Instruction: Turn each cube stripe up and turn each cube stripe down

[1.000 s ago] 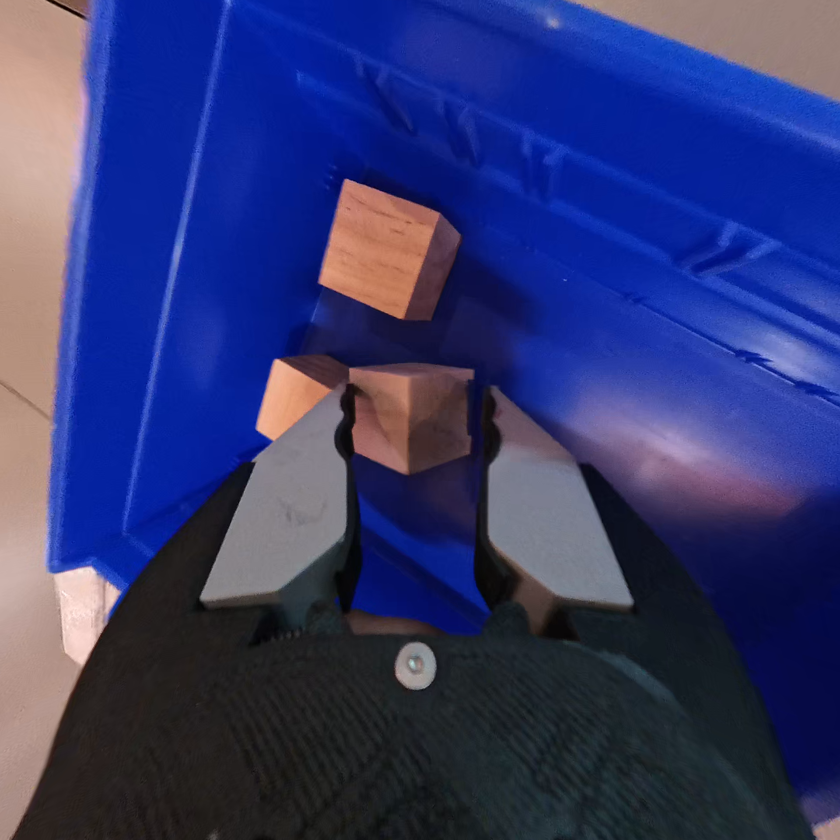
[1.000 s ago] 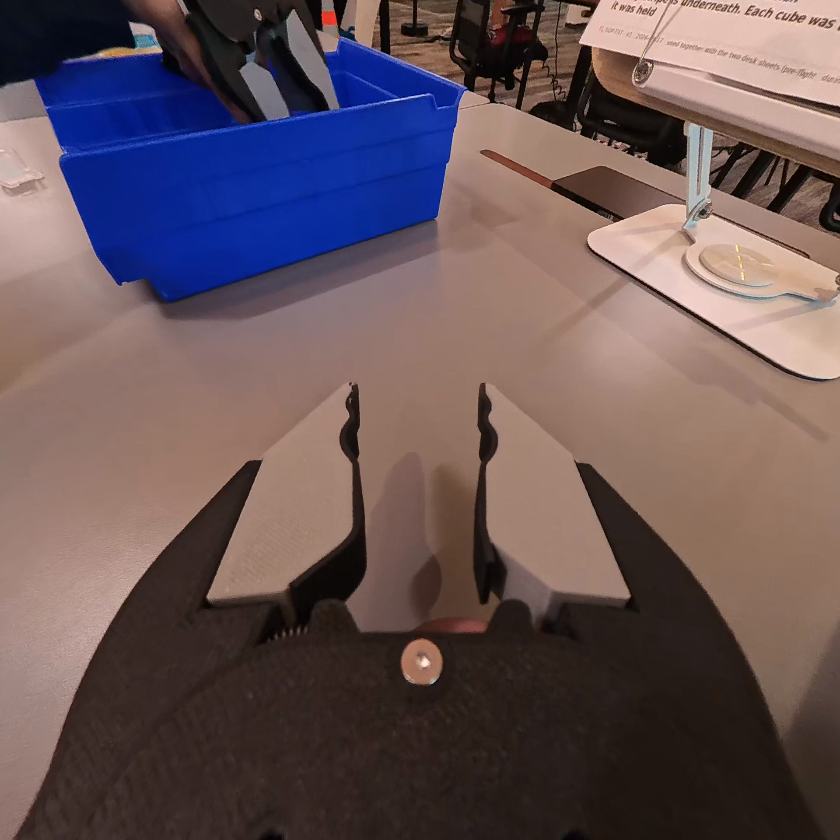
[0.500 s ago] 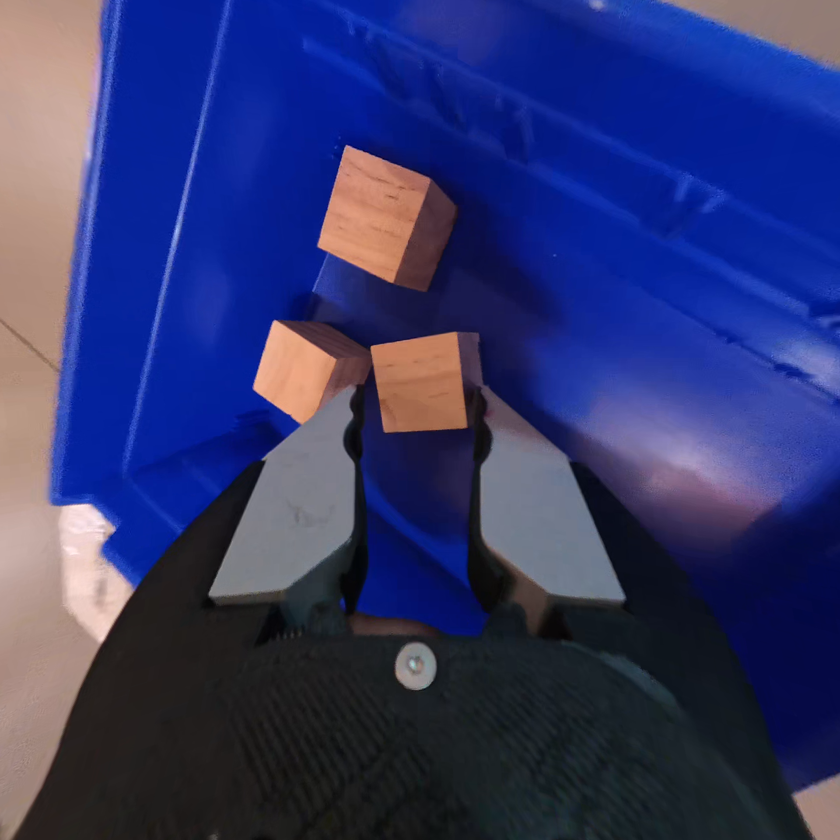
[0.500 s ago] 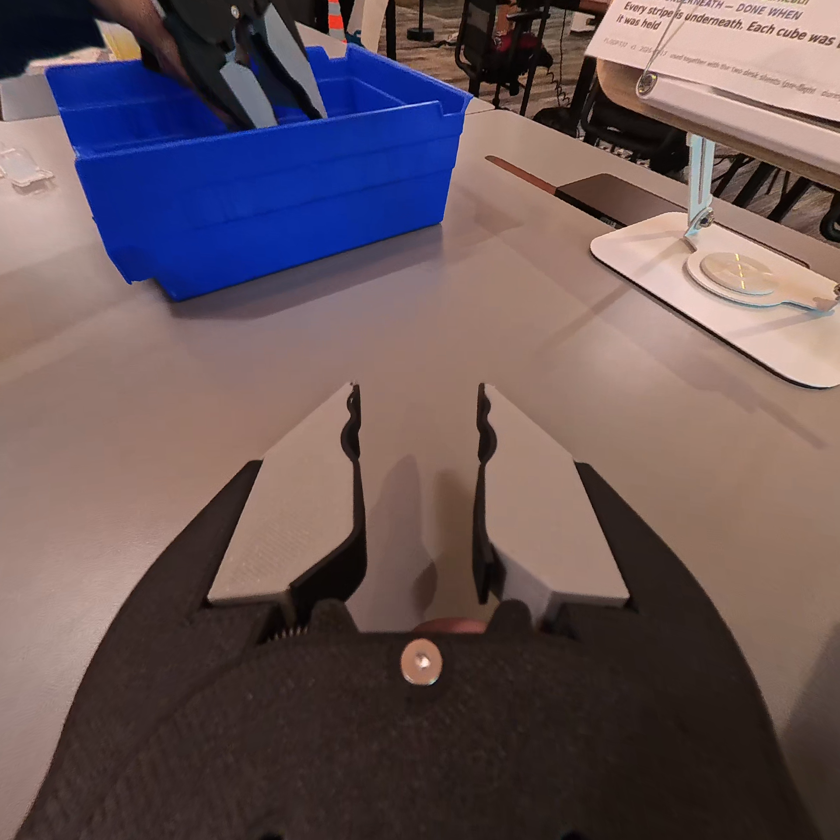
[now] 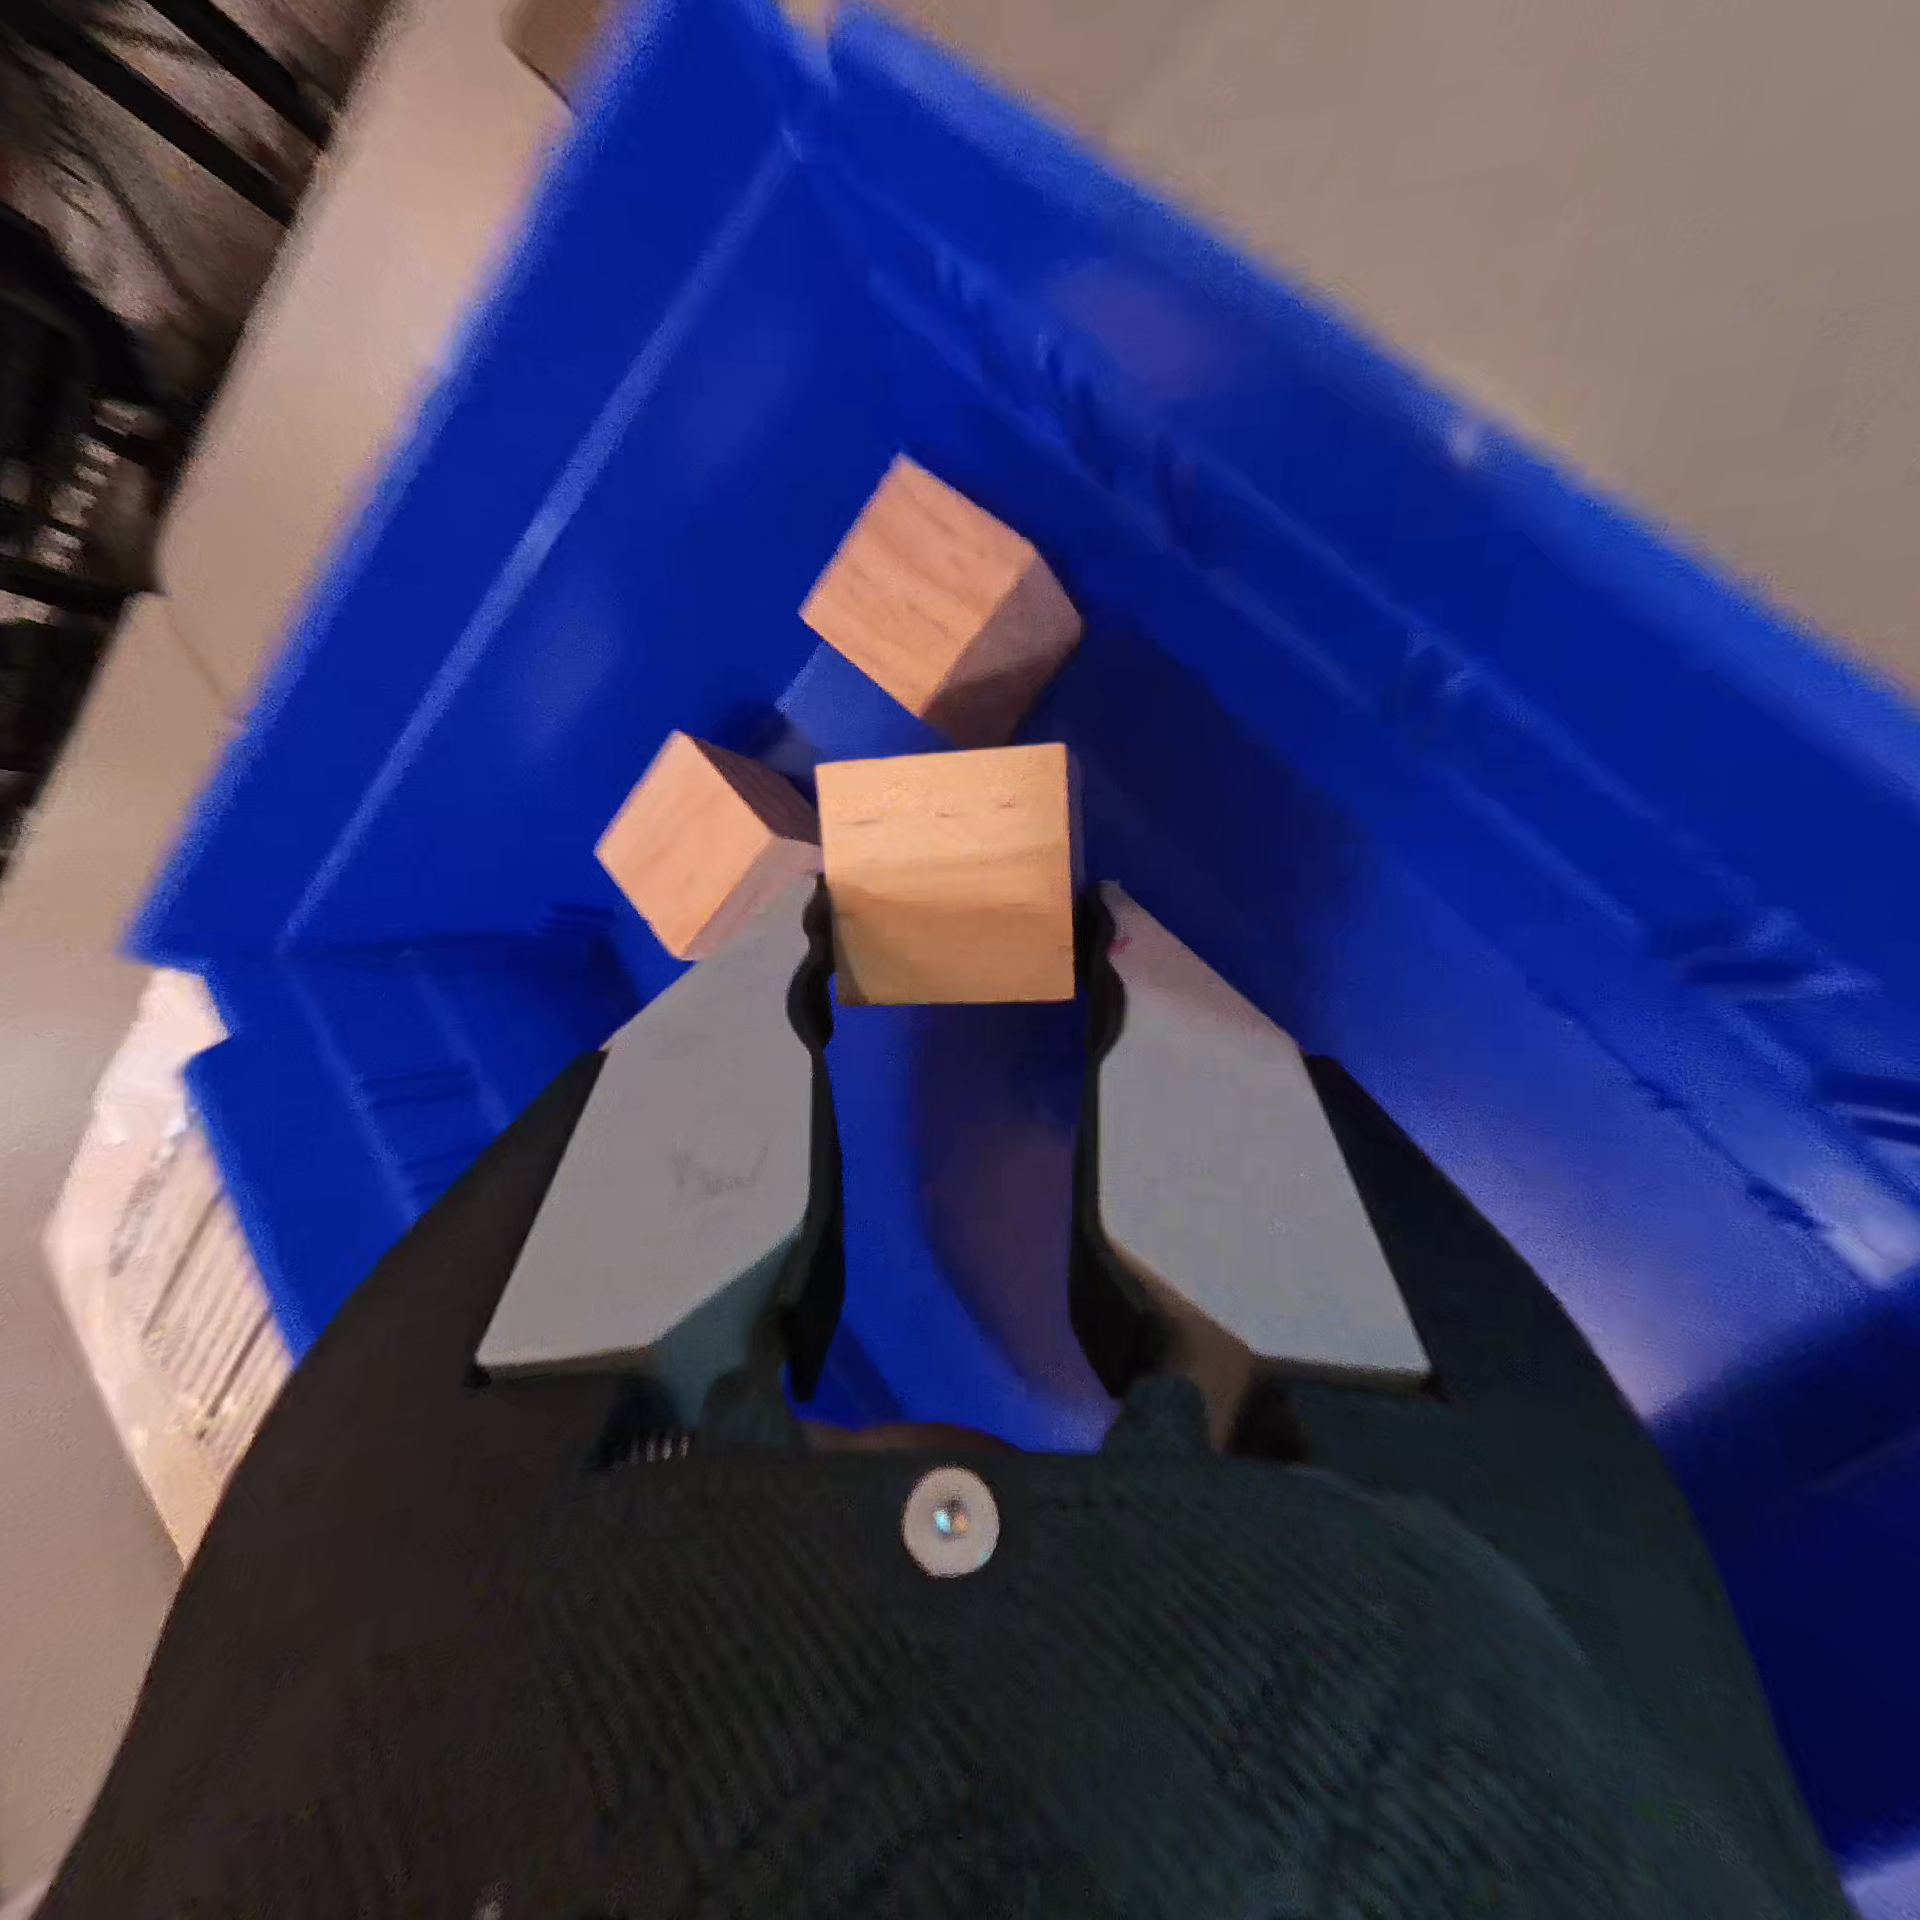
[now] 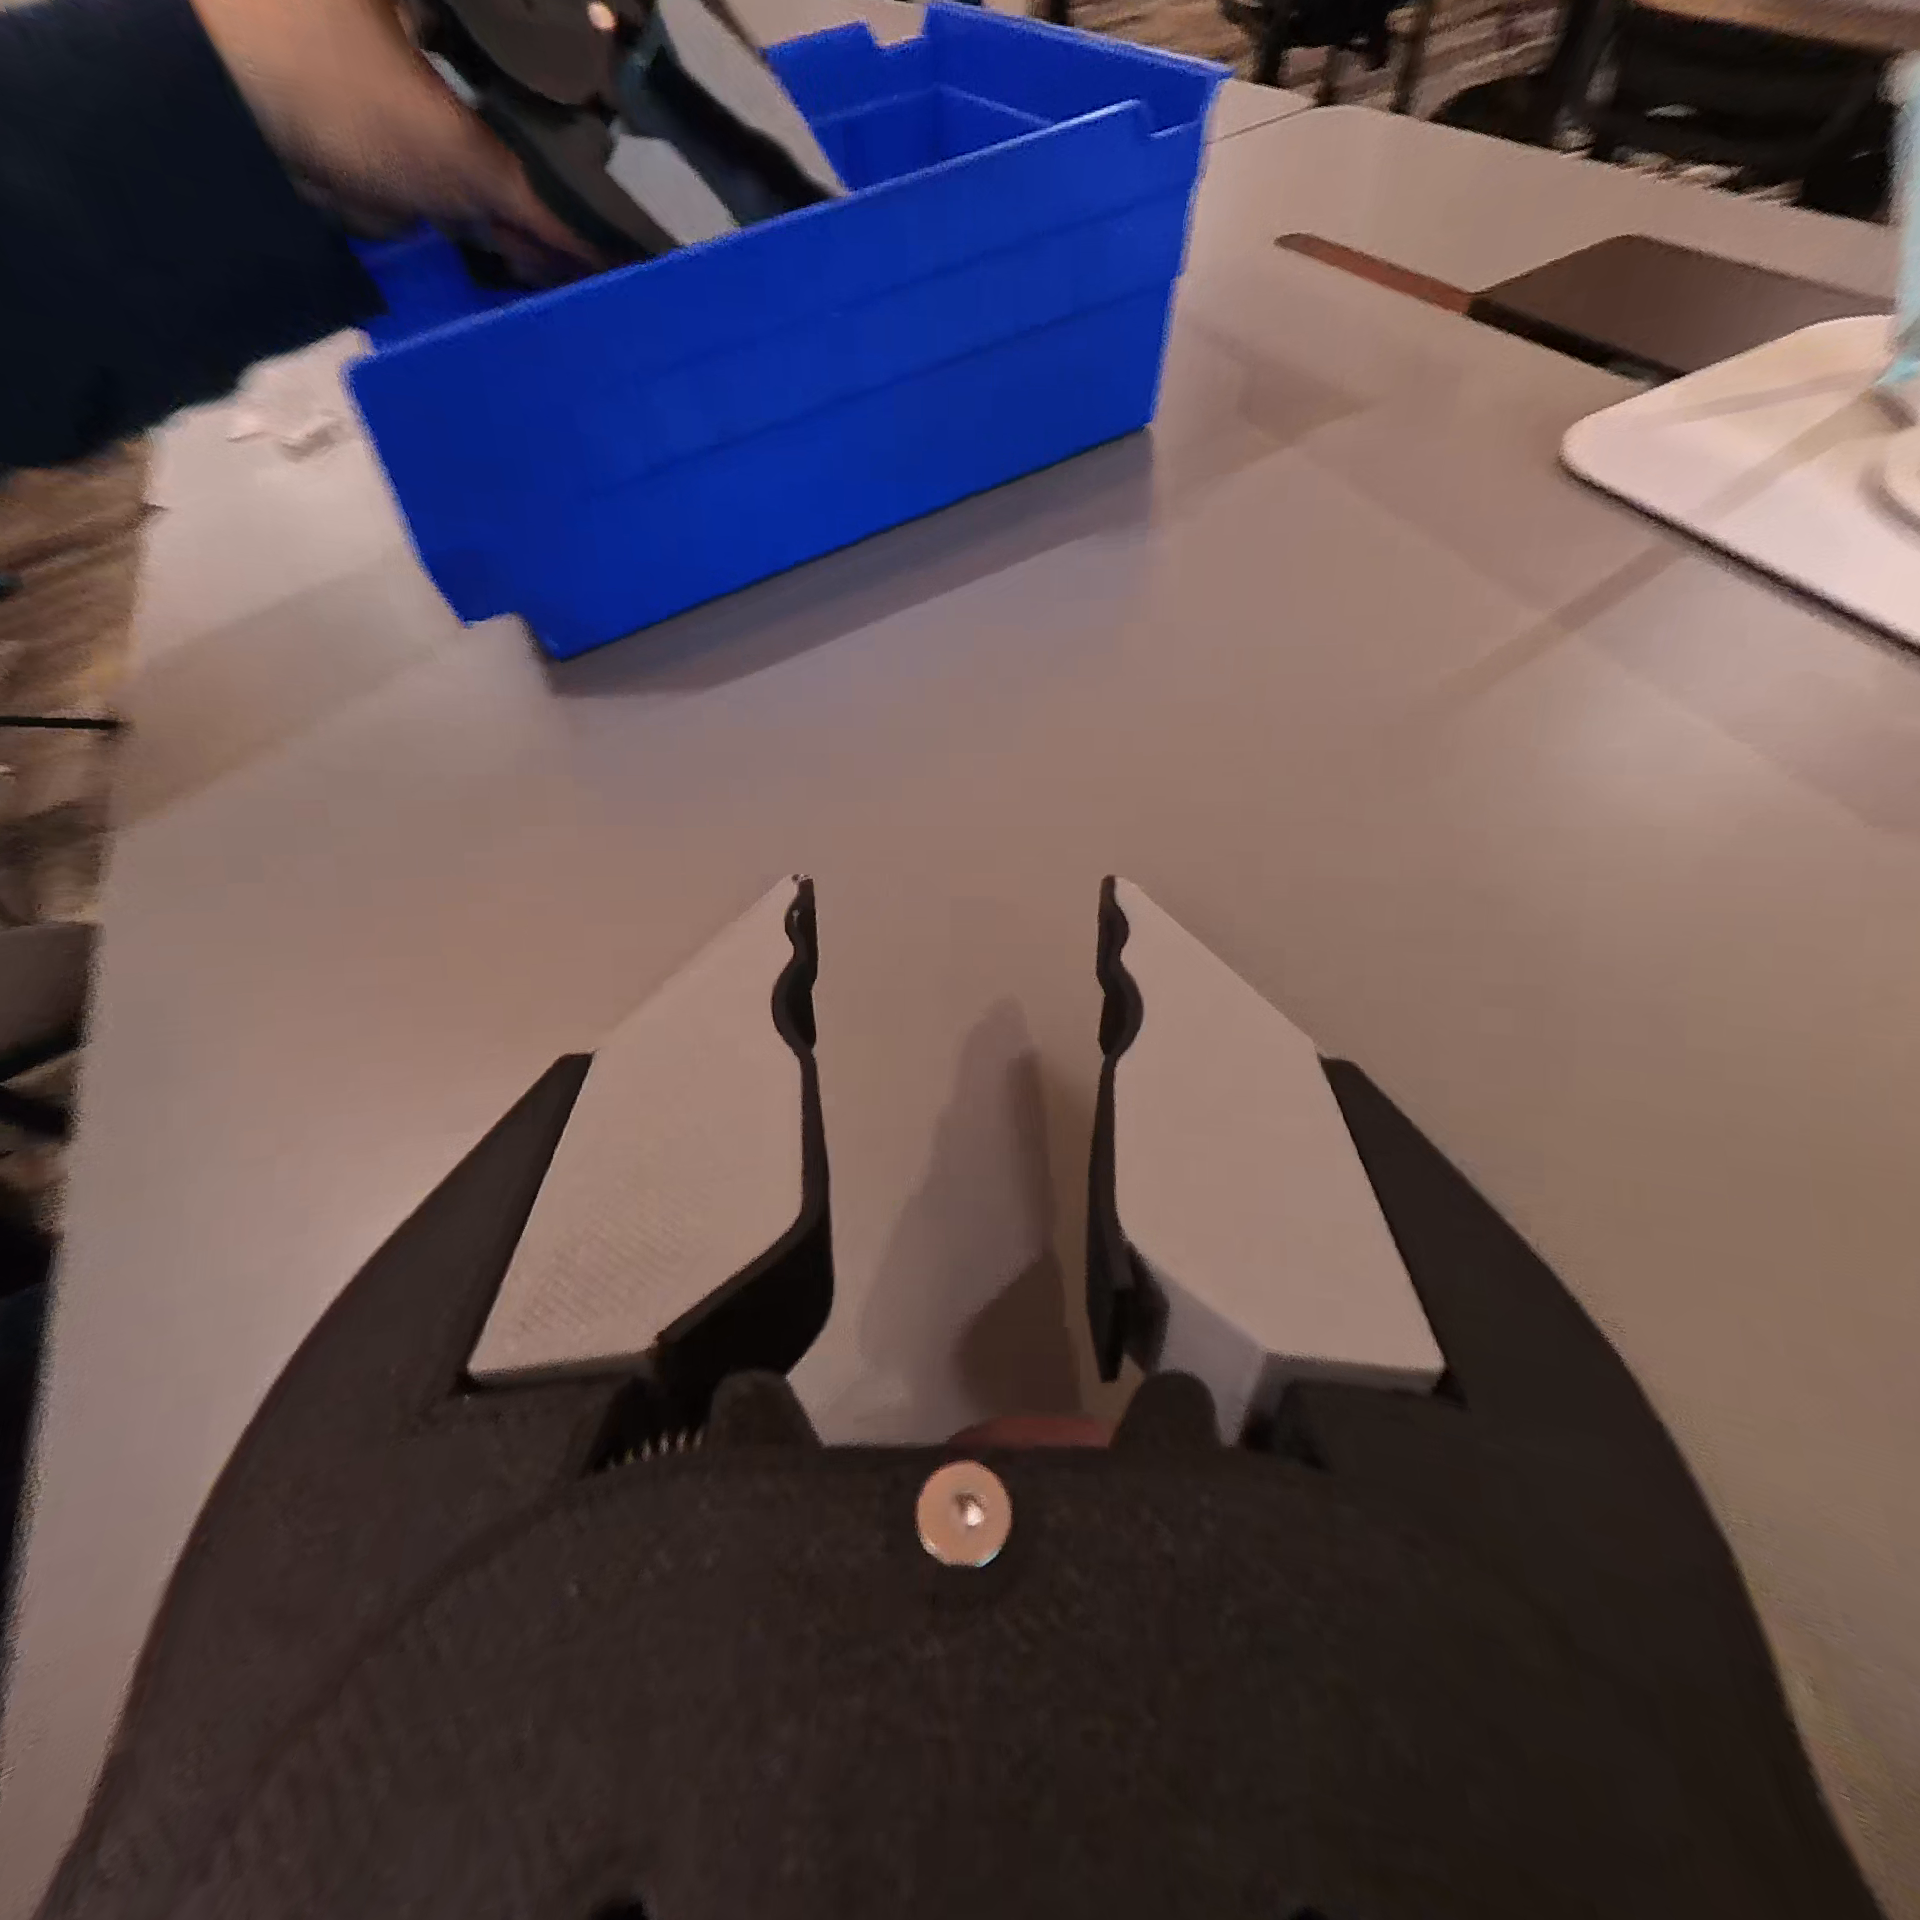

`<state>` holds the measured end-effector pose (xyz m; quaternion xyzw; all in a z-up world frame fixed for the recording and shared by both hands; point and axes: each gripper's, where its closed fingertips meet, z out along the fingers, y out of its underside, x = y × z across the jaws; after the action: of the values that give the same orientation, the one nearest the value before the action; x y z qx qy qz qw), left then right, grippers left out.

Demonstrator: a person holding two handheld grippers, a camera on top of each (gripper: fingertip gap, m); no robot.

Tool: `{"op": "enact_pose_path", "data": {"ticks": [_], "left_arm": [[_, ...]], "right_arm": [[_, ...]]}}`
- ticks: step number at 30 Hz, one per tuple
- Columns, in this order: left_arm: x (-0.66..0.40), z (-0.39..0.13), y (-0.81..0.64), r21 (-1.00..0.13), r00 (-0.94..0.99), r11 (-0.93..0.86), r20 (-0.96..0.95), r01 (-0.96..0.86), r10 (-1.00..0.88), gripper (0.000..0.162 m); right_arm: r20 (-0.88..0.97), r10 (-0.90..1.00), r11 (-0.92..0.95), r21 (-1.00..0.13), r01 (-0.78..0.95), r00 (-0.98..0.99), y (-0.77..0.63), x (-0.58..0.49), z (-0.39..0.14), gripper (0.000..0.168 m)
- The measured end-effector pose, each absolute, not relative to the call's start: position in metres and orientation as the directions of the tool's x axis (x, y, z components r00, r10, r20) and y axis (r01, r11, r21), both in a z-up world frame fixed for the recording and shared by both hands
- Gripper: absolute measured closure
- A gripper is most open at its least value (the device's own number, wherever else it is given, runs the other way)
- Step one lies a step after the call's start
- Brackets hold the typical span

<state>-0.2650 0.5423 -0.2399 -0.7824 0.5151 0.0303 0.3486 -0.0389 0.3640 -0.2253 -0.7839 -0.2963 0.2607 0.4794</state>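
Note:
In the left wrist view my left gripper (image 5: 951,914) is shut on a plain wooden cube (image 5: 951,873) and holds it over the inside of the blue bin (image 5: 1455,831). No stripe shows on the faces I see. Two more wooden cubes lie on the bin floor: one just left of the held cube (image 5: 696,842), one farther off (image 5: 935,592). In the right wrist view my right gripper (image 6: 956,904) is open and empty above the grey table (image 6: 1351,831). The blue bin (image 6: 779,416) stands ahead to the left, with the left gripper (image 6: 717,135) reaching into it.
A white stand base (image 6: 1766,457) sits at the right of the table, with a dark flat pad (image 6: 1621,301) behind it. A person's dark sleeve (image 6: 125,229) reaches over the bin's left end. A clear plastic piece (image 5: 156,1299) lies beside the bin.
My left gripper has lifted and turned with the cube in it; the cube now shows a flat face. My right gripper has swung so the bin sits nearer the middle of its view.

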Motion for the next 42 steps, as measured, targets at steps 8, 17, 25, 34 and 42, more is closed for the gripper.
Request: {"op": "enact_pose_path", "data": {"ticks": [8,17,25,34,42], "left_arm": [[-0.157,-0.093,0.382,-0.792,0.155,0.511,-0.581,-0.333,-0.799,0.116],[-0.070,-0.111,0.277,-0.719,0.032,0.683,-0.691,-0.130,-0.722,0.116],[-0.030,-0.121,0.286,-0.712,0.131,0.701,-0.700,-0.047,-0.702,0.116],[-0.032,-0.153,0.305,-0.806,0.159,0.578,-0.592,-0.127,-0.790,0.116],[-0.044,-0.159,0.332,-0.859,0.236,0.492,-0.513,-0.145,-0.825,0.115]], "right_arm": [[-0.493,0.865,-0.497,-0.868,0.016,0.097,0.286,-0.082,-0.166,0.110],[-0.577,0.776,-0.621,-0.770,-0.145,-0.256,0.257,-0.068,-0.113,0.100],[-0.675,0.676,-0.734,-0.650,-0.195,-0.296,0.277,-0.056,-0.118,0.125],[-0.481,0.861,-0.461,-0.875,-0.148,0.164,0.300,-0.054,-0.134,0.126],[-0.313,0.874,-0.271,-0.949,-0.162,0.372,0.310,-0.038,-0.118,0.126]]}}
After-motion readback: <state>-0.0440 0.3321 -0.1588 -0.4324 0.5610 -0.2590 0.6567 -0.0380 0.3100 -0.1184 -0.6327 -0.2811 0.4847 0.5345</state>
